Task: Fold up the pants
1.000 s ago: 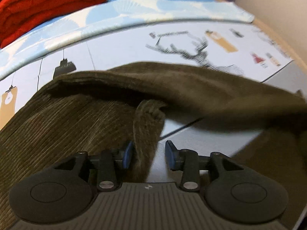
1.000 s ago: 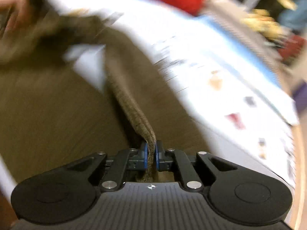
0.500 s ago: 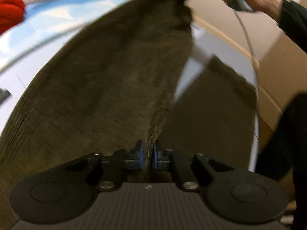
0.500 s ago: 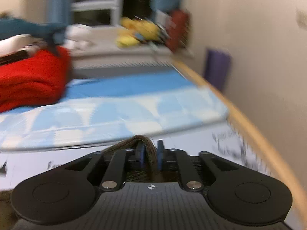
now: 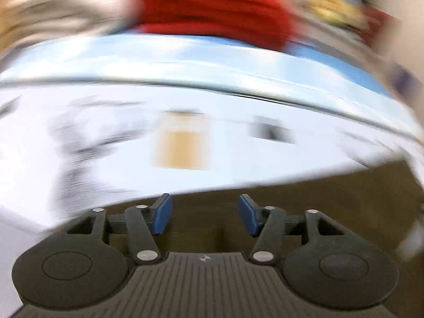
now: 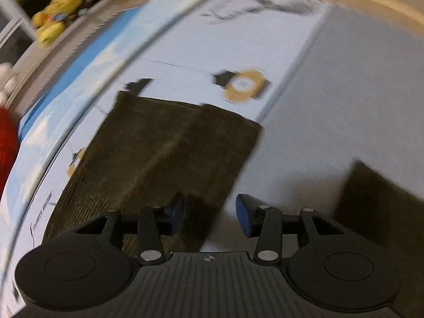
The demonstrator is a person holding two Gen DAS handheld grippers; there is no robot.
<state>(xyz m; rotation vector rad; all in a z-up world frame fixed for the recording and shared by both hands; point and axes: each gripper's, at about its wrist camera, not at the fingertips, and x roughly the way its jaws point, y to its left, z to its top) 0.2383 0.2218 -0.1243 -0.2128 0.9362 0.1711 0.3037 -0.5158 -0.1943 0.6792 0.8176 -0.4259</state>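
1. Mostly, motion blur is smearing the left wrist view, so the prints on the white sheet (image 5: 132, 137) are staying unreadable.
2. Both gripper bodies are cutting off the near part of the brown pants (image 6: 164, 153), which are lying on the sheet.
3. Left gripper (image 5: 204, 213) is spreading above brown cloth, pinching nothing.
4. Right gripper (image 6: 209, 213) is spreading too; a pants edge is sitting loose between its pads.
5. Beyond, a red blanket (image 5: 212, 8) and yellow toy (image 6: 53, 16) are lying.
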